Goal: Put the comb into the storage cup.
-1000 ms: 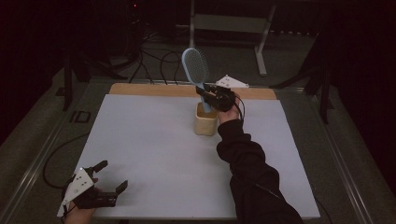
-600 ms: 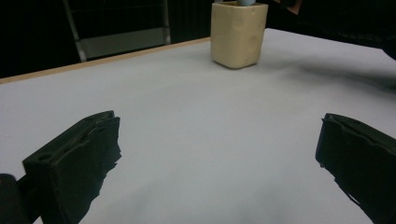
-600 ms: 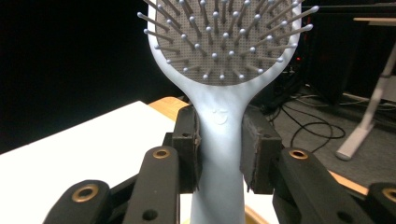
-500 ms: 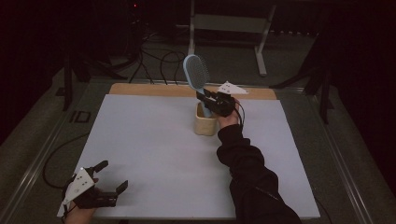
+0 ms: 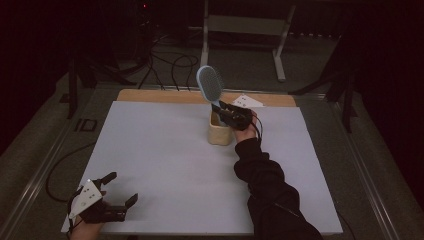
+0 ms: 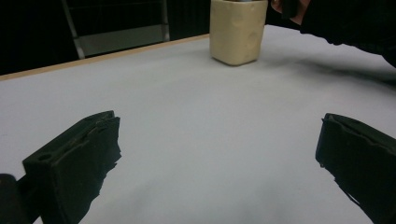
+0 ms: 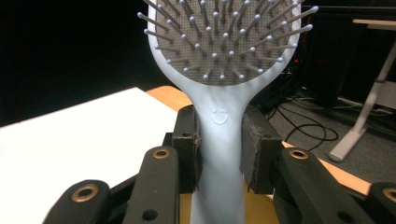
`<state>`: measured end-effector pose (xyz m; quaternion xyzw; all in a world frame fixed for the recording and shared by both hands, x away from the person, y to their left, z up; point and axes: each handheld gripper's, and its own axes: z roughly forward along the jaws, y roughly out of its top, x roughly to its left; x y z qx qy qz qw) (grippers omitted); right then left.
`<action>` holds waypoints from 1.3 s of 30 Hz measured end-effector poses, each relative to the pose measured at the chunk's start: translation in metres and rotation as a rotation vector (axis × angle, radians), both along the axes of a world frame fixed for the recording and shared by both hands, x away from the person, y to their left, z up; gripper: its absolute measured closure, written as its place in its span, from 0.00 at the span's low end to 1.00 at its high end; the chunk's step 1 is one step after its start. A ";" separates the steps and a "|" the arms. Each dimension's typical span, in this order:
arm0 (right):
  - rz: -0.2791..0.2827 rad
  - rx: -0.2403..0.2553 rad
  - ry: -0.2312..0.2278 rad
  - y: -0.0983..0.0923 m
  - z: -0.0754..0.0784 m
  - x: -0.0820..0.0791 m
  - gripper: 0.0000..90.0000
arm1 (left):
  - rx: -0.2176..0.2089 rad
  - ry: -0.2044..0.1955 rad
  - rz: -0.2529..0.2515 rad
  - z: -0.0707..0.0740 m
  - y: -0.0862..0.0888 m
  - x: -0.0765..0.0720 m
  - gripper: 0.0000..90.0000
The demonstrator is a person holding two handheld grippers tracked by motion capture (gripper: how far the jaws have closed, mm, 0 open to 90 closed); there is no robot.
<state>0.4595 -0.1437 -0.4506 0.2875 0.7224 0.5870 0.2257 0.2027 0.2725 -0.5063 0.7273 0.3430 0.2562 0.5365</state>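
High view: white tabletop (image 5: 165, 150) in dark room with floor cables (image 5: 165, 65); hairbrush (image 5: 210, 87) handle pinched between right gripper (image 5: 222, 111) pads over cream cup (image 5: 220, 132), left gripper (image 5: 117, 192) spread, well apart.

Pale blue hairbrush (image 5: 210, 85) upright, over cream cup (image 5: 220, 132)

Hairbrush (image 7: 219, 140): smooth matt pale-blue plastic, ball-tipped pins. Cup (image 6: 237, 30): cream, matt, dimpled. Table (image 5: 160, 165): matt white; far edge wood.
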 end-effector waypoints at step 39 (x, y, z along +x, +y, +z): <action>0.034 -0.131 0.071 -0.008 0.000 -0.009 0.12 | 0.006 0.006 -0.001 -0.001 -0.001 0.001 0.00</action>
